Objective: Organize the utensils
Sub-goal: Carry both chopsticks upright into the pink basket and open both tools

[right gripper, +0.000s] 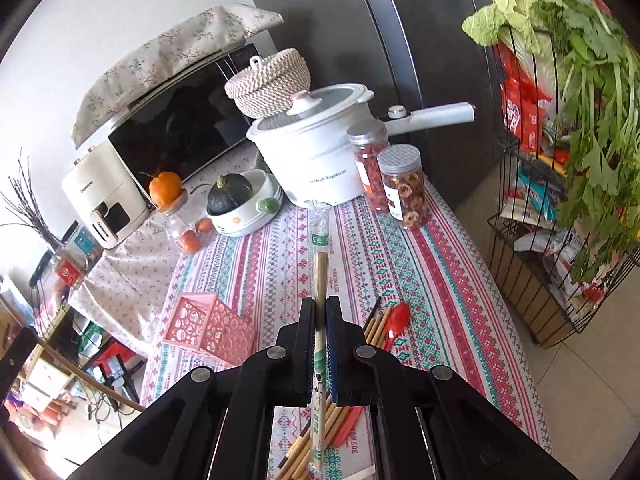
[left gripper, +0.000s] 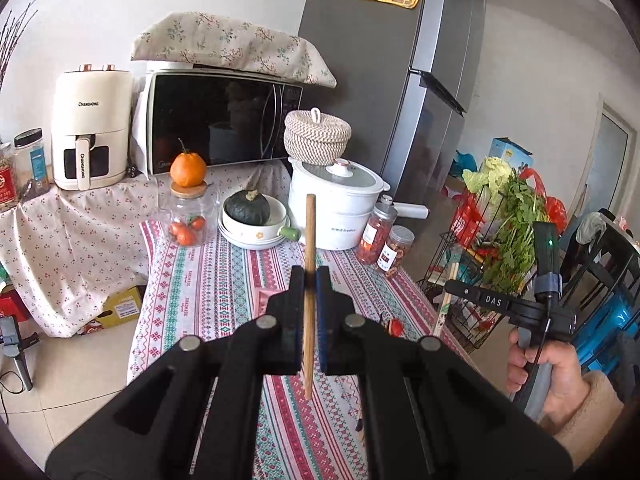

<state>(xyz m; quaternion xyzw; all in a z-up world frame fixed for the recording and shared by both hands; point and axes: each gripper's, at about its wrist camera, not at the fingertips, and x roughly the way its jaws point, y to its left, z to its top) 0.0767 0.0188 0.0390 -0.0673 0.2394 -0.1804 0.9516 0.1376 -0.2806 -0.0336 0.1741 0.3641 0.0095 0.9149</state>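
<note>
Bench [right gripper: 400, 240] is covered by a striped patterned cloth. At its far end a white pot [right gripper: 316, 152] with lid is seen, a woven basket [right gripper: 268, 80] behind it, and two jars [right gripper: 402, 184] of dried snacks just to the right of the pot. A green squash [right gripper: 230, 194] sits in stacked white bowls left of the pot. An orange [right gripper: 165, 188] rests on a glass jar lid further left. A microwave [left gripper: 224, 120] under a floral cloth and a white air fryer [left gripper: 92, 128] are placed behind. A wire rack [right gripper: 560, 280] with greens stands on the floor, right of the bench.

A pink perforated holder [right gripper: 208, 326] lies tipped on the bench, near-left in the right wrist view. Loose chopsticks [right gripper: 376, 322] and a red spoon [right gripper: 398, 320] lie together on the cloth, just right of the right hand-held gripper [right gripper: 320, 312]; more of the pile is seen beneath its fingers.

Right hand-held gripper: fingers closed down to a narrow gap on a wrapped chopstick pair [right gripper: 319, 280], held roughly upright, the torn clear wrapper end projecting above the sticks.

Left hand-held gripper [left gripper: 309, 280]: fingers closed onto a single bare chopstick [left gripper: 310, 232], held near vertical above the bench, its ends protruding above and below the pads.
</note>
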